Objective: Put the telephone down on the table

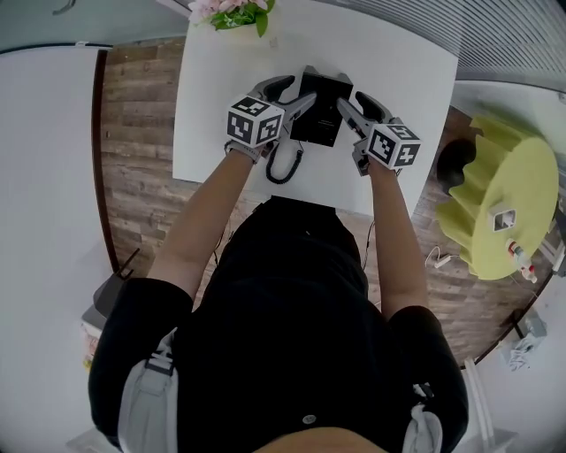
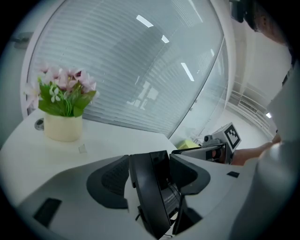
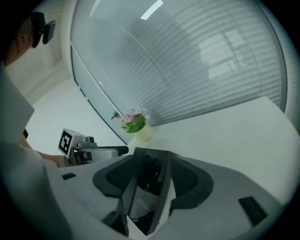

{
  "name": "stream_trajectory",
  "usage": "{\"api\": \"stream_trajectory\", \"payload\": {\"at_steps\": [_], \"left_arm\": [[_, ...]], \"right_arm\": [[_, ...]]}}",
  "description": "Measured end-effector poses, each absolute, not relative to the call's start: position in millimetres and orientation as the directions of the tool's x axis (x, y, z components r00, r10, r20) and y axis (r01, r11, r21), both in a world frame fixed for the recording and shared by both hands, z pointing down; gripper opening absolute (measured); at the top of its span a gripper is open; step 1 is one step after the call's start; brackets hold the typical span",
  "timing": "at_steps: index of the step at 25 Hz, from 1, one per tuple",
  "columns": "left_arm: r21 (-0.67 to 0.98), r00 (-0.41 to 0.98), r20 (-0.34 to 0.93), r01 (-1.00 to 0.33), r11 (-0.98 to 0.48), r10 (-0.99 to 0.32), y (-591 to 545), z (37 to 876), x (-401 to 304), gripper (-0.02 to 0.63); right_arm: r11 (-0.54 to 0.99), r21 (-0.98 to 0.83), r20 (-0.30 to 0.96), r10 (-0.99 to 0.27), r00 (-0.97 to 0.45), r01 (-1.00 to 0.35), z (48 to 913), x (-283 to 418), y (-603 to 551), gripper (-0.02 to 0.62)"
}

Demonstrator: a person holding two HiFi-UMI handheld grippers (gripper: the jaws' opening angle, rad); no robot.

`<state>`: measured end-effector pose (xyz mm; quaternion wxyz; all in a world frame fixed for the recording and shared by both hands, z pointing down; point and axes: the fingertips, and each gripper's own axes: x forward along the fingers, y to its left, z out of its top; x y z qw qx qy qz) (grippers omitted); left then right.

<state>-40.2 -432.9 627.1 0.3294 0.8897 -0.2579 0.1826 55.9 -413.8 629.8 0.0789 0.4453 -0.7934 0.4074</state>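
Observation:
A black telephone point(image 1: 320, 111) hangs over the white table point(image 1: 402, 80), held from both sides. My left gripper point(image 1: 299, 95) is shut on its left edge, and my right gripper point(image 1: 347, 104) is shut on its right edge. The curly cord point(image 1: 285, 164) dangles toward the table's near edge. In the left gripper view the telephone point(image 2: 151, 197) stands edge-on between the pads, with the right gripper point(image 2: 220, 149) beyond it. The right gripper view has the telephone point(image 3: 146, 194) wedged between its pads and the left gripper point(image 3: 89, 151) at the left.
A pot of pink flowers point(image 1: 234, 12) stands at the table's far left corner, seen as the flower pot point(image 2: 63, 119) and the flower pot point(image 3: 137, 127) in the gripper views. A yellow scalloped object point(image 1: 508, 199) sits on the floor to the right. Wood flooring point(image 1: 133, 133) lies left of the table.

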Motion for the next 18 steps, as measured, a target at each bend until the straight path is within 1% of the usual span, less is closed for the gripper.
{"api": "stream_trajectory", "payload": {"at_steps": [5,9,14,15,17,18], "left_arm": [[0.447,0.844,0.389,-0.524,-0.725,-0.37,-411.4,567.0,-41.2,0.265],[0.402,0.867,0.325,-0.487,-0.775,-0.377,-385.6,524.4,-44.2,0.265],[0.328,0.877,0.271,-0.471,-0.819,-0.396,-356.4,478.3,-47.5,0.264],[0.316,0.883,0.258,-0.461,-0.829,-0.393,-350.8,469.4,-46.2,0.264],[0.281,0.891,0.235,-0.446,-0.85,-0.389,-340.5,452.7,-43.1,0.261],[0.26,0.892,0.225,-0.442,-0.859,-0.391,-336.3,445.3,-42.0,0.243]], "right_arm": [[0.436,-0.409,0.392,-0.709,-0.586,-0.801,565.2,40.2,-393.9,0.245],[0.495,-0.353,0.307,-0.741,-0.598,-0.794,516.4,27.6,-372.0,0.244],[0.542,-0.281,0.232,-0.762,-0.604,-0.792,464.7,17.4,-347.2,0.238],[0.549,-0.271,0.212,-0.767,-0.605,-0.791,454.0,16.0,-342.8,0.227],[0.556,-0.247,0.175,-0.78,-0.601,-0.794,434.7,14.5,-333.9,0.17],[0.558,-0.234,0.162,-0.785,-0.598,-0.796,427.0,13.9,-329.8,0.148]]}}
